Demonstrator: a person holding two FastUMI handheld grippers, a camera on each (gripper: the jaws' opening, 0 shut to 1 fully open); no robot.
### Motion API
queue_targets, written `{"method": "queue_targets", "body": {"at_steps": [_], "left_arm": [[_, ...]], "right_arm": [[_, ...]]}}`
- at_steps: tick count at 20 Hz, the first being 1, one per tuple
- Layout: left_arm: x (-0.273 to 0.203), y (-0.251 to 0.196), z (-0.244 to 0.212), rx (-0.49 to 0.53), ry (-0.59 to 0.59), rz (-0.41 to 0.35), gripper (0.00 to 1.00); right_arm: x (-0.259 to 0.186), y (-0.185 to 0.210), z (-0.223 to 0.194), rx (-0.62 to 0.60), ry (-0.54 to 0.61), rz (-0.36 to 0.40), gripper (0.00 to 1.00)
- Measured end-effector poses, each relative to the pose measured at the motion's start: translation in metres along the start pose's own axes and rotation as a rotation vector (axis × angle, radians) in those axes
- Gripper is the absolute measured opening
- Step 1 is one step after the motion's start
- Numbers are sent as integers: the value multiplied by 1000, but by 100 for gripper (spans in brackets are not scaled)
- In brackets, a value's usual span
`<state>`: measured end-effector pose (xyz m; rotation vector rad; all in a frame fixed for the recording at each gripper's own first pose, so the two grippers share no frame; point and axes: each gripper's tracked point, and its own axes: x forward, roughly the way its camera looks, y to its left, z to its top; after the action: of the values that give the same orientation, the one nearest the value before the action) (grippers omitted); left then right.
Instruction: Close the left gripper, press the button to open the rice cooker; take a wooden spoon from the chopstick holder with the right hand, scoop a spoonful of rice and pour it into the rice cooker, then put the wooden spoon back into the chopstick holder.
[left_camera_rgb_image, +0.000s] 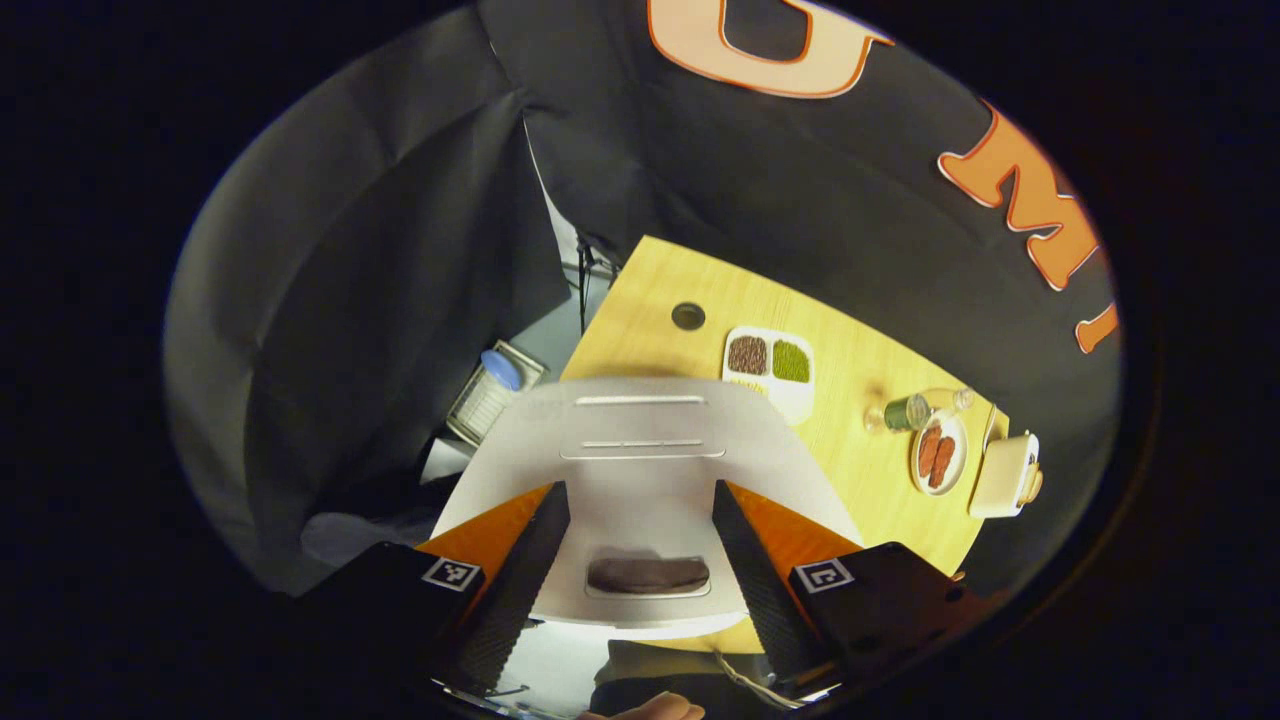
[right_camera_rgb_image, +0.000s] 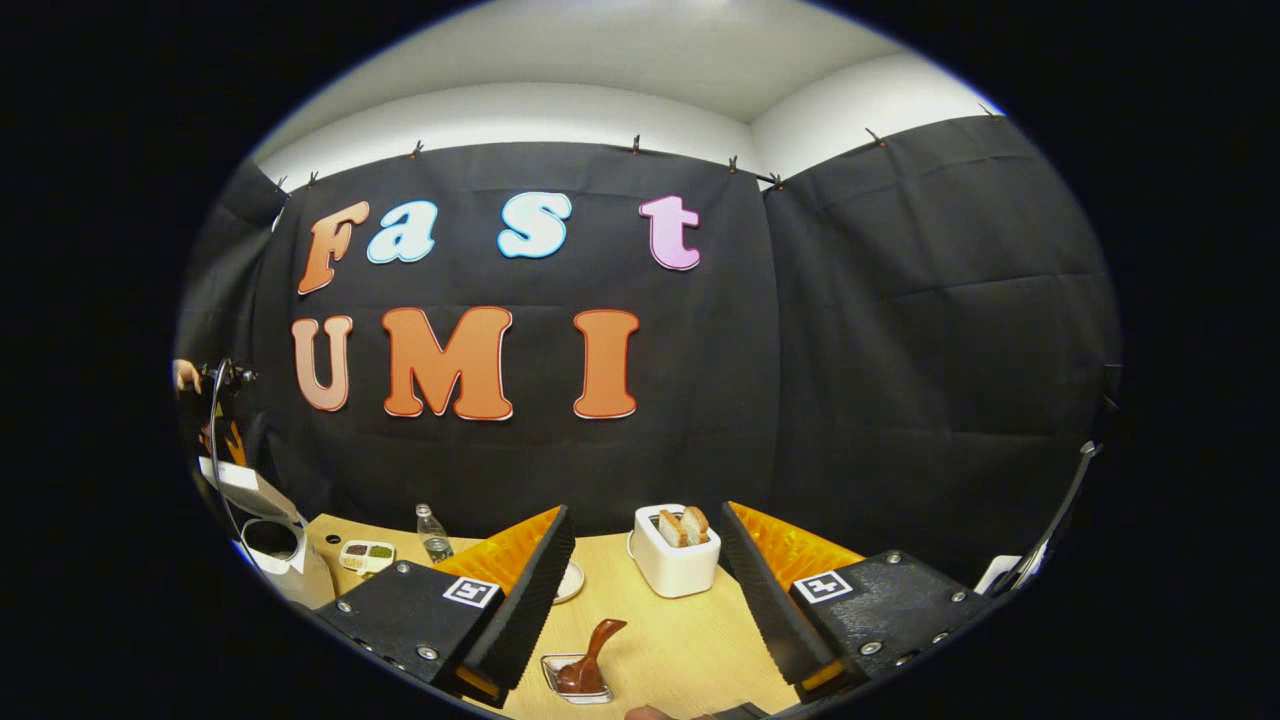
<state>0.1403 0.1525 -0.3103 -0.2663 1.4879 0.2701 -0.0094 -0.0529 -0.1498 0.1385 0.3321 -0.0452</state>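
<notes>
Your left claw (left_camera_rgb_image: 640, 560) hangs above the rice cooker (left_camera_rgb_image: 640, 470), fingers spread wide apart, gripping nothing. The cooker's dark button (left_camera_rgb_image: 648, 575) sits between the 2 fingers, below them; contact cannot be told. In this view the lid looks down flat. Beyond it on the table (left_camera_rgb_image: 860, 370): a white tray (left_camera_rgb_image: 770, 365) with 2 heaps of grain, a bottle (left_camera_rgb_image: 915, 410) lying on its side, a plate (left_camera_rgb_image: 940, 452), a toaster (left_camera_rgb_image: 1005, 475).

Your right claw (right_camera_rgb_image: 648, 590) is also wide open and empty, held over the table. Just ahead, a wooden spoon (right_camera_rgb_image: 592, 650) rests in a small dish (right_camera_rgb_image: 575, 680). The toaster with 2 slices of bread stands farther back. In the right gripper view the rice cooker (right_camera_rgb_image: 270, 545) sits at the far left, lid raised.
</notes>
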Motion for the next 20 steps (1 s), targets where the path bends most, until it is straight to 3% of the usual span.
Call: {"method": "queue_targets", "body": {"at_steps": [4, 5, 8, 9, 14, 18, 20], "left_arm": [[37, -1, -46, -1, 110, 6, 100], [50, 0, -54, -15, 133, 10, 100], [82, -1, -87, -70, 212, 10, 100], [79, -4, -86, -84, 206, 10, 100], [75, 0, -82, -82, 157, 19, 100], [77, -1, -84, -51, 31, 36, 100], [75, -2, -86, -91, -28, 27, 100]], "right_arm": [[14, 23, -7, -10, 11, 56, 92], [18, 29, -9, -15, 16, 71, 96], [26, 45, -18, -25, 46, 108, 96], [28, 49, -20, -26, 55, 120, 92], [36, 70, -28, -32, 65, 170, 91], [40, 90, -36, -34, 75, 216, 92], [43, 100, -44, -28, 90, 245, 92]]}}
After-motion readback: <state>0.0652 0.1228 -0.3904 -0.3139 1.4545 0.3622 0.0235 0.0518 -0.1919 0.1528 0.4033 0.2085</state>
